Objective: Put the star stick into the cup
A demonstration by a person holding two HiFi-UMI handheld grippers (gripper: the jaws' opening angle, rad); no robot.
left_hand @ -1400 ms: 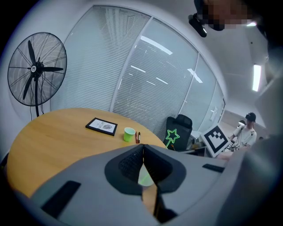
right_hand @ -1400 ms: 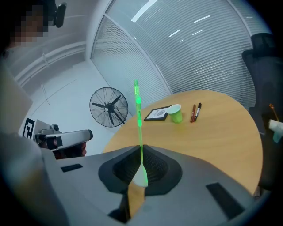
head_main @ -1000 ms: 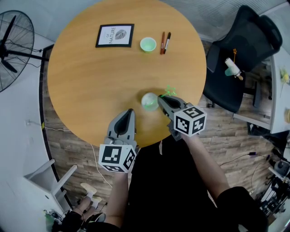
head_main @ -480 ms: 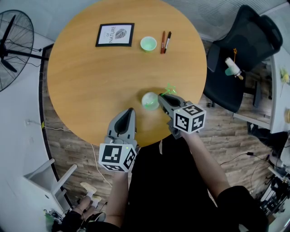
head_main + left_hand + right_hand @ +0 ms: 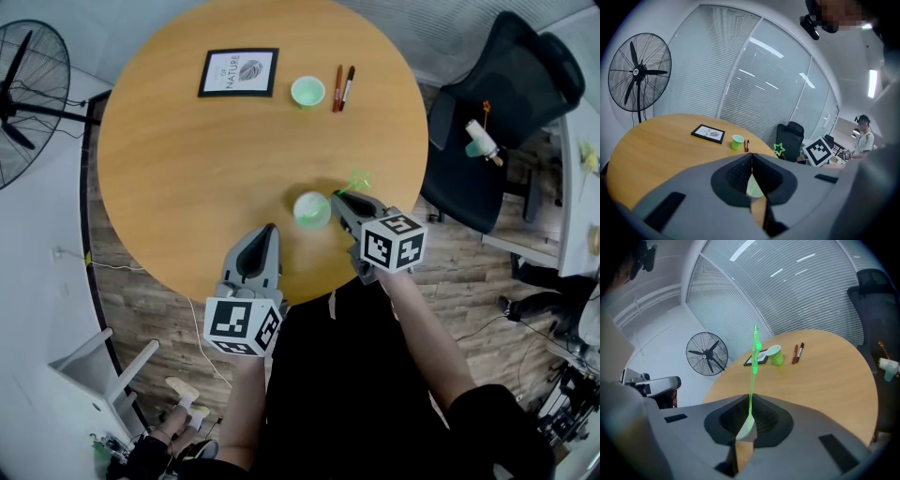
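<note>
Left tongs [image 5: 265,230]: pressed together, holding nothing, over the near edge of the counter [image 5: 178,178]. Right tongs [image 5: 337,199]: clamped on the lower part of the star stick [image 5: 354,181], star end pointing away from the person. The pale cup [image 5: 311,209] stands just left of the right tongs' tips. Far side: green cup [image 5: 307,91], two pens [image 5: 342,89], framed picture [image 5: 238,72].

Bright, even overhead light leaves only a soft shadow beside the cup [image 5: 310,209] on the round table [image 5: 187,159]. Both gripper views bow toward dark, vignetted corners. A ceiling light strip [image 5: 872,83] glares, and the near jaws are blurred.
</note>
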